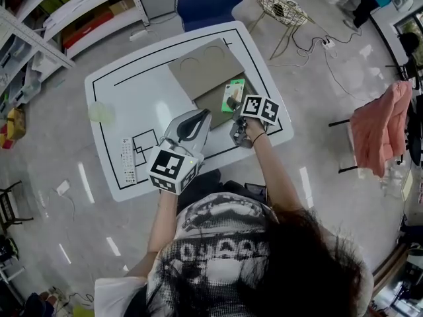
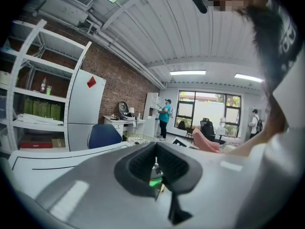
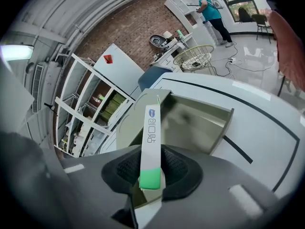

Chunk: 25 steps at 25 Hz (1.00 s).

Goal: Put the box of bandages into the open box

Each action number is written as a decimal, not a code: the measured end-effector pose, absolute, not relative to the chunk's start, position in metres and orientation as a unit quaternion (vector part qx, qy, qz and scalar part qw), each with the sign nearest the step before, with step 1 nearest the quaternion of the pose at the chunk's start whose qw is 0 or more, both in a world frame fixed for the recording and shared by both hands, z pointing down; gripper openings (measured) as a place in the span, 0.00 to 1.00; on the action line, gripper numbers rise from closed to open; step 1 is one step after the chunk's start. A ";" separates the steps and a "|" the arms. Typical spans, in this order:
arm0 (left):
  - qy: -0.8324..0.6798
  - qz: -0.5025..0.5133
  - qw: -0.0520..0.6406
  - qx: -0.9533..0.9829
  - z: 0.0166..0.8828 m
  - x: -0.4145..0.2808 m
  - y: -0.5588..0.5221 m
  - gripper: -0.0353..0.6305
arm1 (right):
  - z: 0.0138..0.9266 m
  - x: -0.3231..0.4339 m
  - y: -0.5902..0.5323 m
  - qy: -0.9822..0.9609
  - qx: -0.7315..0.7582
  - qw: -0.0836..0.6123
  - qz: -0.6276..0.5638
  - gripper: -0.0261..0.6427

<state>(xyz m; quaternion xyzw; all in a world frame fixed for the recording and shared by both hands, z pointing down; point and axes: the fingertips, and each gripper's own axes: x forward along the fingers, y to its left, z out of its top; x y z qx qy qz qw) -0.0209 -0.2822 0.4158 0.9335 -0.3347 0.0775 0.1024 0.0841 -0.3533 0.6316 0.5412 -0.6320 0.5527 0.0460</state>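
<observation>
The box of bandages (image 3: 151, 142) rides edge-on in the right gripper (image 3: 152, 173), pads clamped on its two broad faces at the green end. It's poised just over the open box (image 3: 228, 128) on the white worktop (image 3: 267, 123). It looks like a light, thin card carton, stiff enough but easy to crush or swivel, so that flat-face pinch seems the sensible hold; the left gripper (image 2: 156, 168) hangs alongside, jaws together, carrying nothing.
</observation>
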 end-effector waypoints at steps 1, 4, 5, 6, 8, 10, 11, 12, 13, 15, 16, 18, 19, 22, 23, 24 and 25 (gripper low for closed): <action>-0.337 0.078 0.103 0.932 0.416 -0.024 -0.284 0.05 | 0.633 0.083 -0.356 -0.630 0.541 0.050 0.554 0.18; -0.345 0.076 0.107 0.929 0.417 -0.031 -0.289 0.05 | 0.638 0.080 -0.362 -0.625 0.543 0.068 0.556 0.18; -0.348 0.075 0.108 0.928 0.417 -0.033 -0.290 0.05 | 0.640 0.080 -0.364 -0.624 0.545 0.074 0.556 0.18; -0.350 0.074 0.109 0.928 0.417 -0.035 -0.291 0.05 | 0.641 0.080 -0.365 -0.623 0.546 0.079 0.555 0.18; -0.353 0.073 0.111 0.926 0.419 -0.038 -0.292 0.05 | 0.641 0.078 -0.368 -0.622 0.548 0.084 0.553 0.18; -0.355 0.074 0.114 0.925 0.421 -0.041 -0.294 0.05 | 0.642 0.077 -0.370 -0.620 0.548 0.087 0.554 0.18; -0.356 0.074 0.115 0.925 0.422 -0.042 -0.295 0.05 | 0.642 0.076 -0.371 -0.619 0.550 0.088 0.554 0.18; -0.356 0.073 0.115 0.924 0.422 -0.043 -0.297 0.05 | 0.642 0.077 -0.372 -0.618 0.551 0.089 0.554 0.21; -0.356 0.072 0.115 0.924 0.422 -0.044 -0.298 0.05 | 0.643 0.077 -0.373 -0.618 0.551 0.090 0.554 0.25; -0.357 0.069 0.115 0.925 0.422 -0.045 -0.300 0.05 | 0.643 0.077 -0.373 -0.618 0.550 0.098 0.553 0.35; -0.357 0.069 0.115 0.924 0.422 -0.046 -0.302 0.05 | 0.642 0.077 -0.372 -0.619 0.550 0.105 0.552 0.38; -0.357 0.071 0.117 0.924 0.423 -0.047 -0.304 0.05 | 0.641 0.079 -0.370 -0.620 0.553 0.121 0.542 0.40; -0.356 0.072 0.118 0.924 0.424 -0.047 -0.305 0.05 | 0.639 0.081 -0.369 -0.622 0.557 0.129 0.535 0.41; -0.353 0.075 0.121 0.924 0.428 -0.047 -0.306 0.05 | 0.632 0.091 -0.366 -0.624 0.570 0.142 0.515 0.43; -0.353 0.077 0.122 0.925 0.429 -0.046 -0.306 0.05 | 0.629 0.094 -0.365 -0.624 0.575 0.141 0.510 0.44; -0.351 0.077 0.122 0.925 0.430 -0.046 -0.306 0.05 | 0.627 0.097 -0.364 -0.625 0.579 0.139 0.505 0.44; -0.350 0.077 0.122 0.926 0.430 -0.045 -0.306 0.05 | 0.624 0.100 -0.363 -0.626 0.582 0.136 0.501 0.44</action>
